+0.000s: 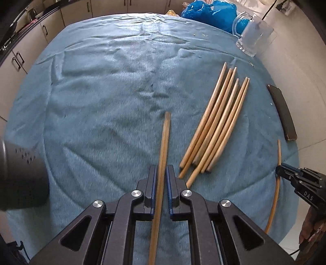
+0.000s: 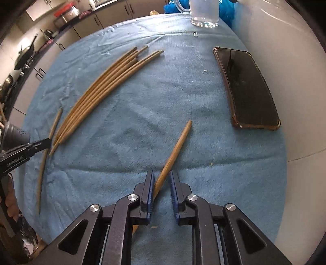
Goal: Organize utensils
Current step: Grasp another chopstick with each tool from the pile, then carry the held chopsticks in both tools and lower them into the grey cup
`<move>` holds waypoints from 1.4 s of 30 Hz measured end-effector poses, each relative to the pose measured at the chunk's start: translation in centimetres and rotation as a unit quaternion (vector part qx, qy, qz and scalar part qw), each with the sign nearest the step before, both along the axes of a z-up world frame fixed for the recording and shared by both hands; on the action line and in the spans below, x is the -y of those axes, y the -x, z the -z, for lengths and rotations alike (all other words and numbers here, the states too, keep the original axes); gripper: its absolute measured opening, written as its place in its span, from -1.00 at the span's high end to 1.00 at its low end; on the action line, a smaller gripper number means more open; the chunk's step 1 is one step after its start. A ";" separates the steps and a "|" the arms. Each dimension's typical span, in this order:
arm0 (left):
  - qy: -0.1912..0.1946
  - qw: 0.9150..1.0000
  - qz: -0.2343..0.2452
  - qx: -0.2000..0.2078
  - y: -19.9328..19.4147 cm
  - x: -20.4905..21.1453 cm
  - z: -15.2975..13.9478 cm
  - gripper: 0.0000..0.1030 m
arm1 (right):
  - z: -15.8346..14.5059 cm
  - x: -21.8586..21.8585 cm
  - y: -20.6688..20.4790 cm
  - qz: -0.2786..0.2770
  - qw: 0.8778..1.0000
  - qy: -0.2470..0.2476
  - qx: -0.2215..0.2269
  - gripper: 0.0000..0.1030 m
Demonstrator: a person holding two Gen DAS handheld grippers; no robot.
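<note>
A round table under a blue cloth (image 1: 101, 91) carried everything. At its far edge sat a crumpled blue plastic bag (image 1: 207, 10), and just beside that an upright glass mug (image 1: 253, 34). A black phone (image 2: 246, 87) lay flat near the right edge. A bundle of wooden chopsticks (image 1: 218, 122) lay side by side on the cloth, right of centre and toward the near edge, their thin ends pointing at the mug.

The left gripper (image 1: 162, 175) had a single chopstick (image 1: 164, 146) running between its jaws, just left of the bundle; the jaws stood close about it, though whether they were pressing it could not be told. The right gripper (image 2: 162, 179) straddled another chopstick (image 2: 175, 150) near the right edge, which crossed the gap aslant and touched the left jaw only, so the jaws stood apart and unclenched. Crumbs (image 2: 205, 70) dotted the cloth near the phone.
</note>
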State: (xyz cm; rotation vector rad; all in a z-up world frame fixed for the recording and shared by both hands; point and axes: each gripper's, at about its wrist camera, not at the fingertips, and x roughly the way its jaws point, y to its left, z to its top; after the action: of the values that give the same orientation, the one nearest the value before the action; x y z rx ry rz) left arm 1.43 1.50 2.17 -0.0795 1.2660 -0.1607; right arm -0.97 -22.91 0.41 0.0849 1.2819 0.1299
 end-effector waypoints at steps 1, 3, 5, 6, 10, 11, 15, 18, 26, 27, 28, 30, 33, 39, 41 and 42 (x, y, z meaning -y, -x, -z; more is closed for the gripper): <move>-0.001 1.000 0.002 0.000 -0.3 0.0 0.0 0.84 | 0.0 0.0 -0.3 0.003 1.000 0.005 -0.004 0.65; 0.001 1.000 0.002 -0.002 -0.8 -0.1 0.0 0.84 | 0.0 0.0 -1.3 0.009 1.000 0.013 -0.017 0.58; 0.006 1.000 0.001 -0.005 -1.2 -0.3 0.0 0.84 | 0.0 -0.3 -2.3 0.011 0.999 0.020 -0.032 0.45; 0.007 1.000 0.001 -0.004 -1.3 -0.4 0.0 0.84 | 0.0 -0.6 -2.7 0.009 0.999 0.024 -0.039 0.36; 0.002 1.000 0.007 0.007 -1.5 -0.1 0.0 0.84 | 0.1 -2.2 -3.8 -0.006 0.997 0.066 -0.042 0.22; 0.002 1.000 0.008 0.010 -1.5 -0.1 0.0 0.84 | 0.1 -2.6 -3.8 -0.011 0.996 0.075 -0.034 0.22; 0.023 1.000 0.007 0.020 -1.2 -0.8 0.1 0.86 | 0.0 -3.6 -3.3 -0.017 0.997 0.073 -0.010 0.69; 0.044 0.999 -0.002 0.029 -0.1 -1.9 0.0 0.87 | -0.1 -4.6 -2.1 -0.028 0.996 0.081 0.019 0.86; 0.107 0.989 -0.018 0.103 5.1 -4.9 -3.8 0.87 | -2.8 -5.2 2.3 -0.021 0.994 -0.013 0.109 0.87; 0.119 0.986 -0.017 0.119 6.2 -5.3 -4.6 0.87 | -3.3 -5.3 2.7 -0.021 0.992 -0.021 0.121 0.87; 0.125 0.984 -0.016 0.130 6.9 -5.6 -5.2 0.87 | -3.9 -5.7 3.3 -0.021 0.990 -0.026 0.134 0.87; 0.133 0.978 -0.012 0.160 8.8 -6.2 -6.6 0.87 | -4.9 -6.6 4.4 -0.024 0.987 -0.033 0.157 0.87; 0.139 0.970 -0.007 0.202 11.1 -6.7 -8.5 0.87 | -6.4 -8.3 5.8 -0.035 0.981 -0.041 0.187 0.87; 0.160 0.947 -0.004 0.278 15.7 -8.6 -12.1 0.87 | -9.6 -11.0 7.8 -0.061 0.966 -0.056 0.245 0.87; 0.165 0.940 -0.009 0.298 16.8 -9.4 -13.2 0.87 | -10.8 -12.2 8.6 -0.072 0.959 -0.060 0.267 0.87; 0.168 0.937 -0.010 0.305 17.0 -9.7 -13.5 0.87 | -11.2 -12.7 8.9 -0.077 0.956 -0.063 0.275 0.87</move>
State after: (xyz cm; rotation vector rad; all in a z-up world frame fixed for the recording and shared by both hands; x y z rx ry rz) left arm -15.61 11.19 15.70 -0.3128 0.6062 -0.3538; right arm -9.83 -10.20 11.64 0.0527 0.7201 0.3458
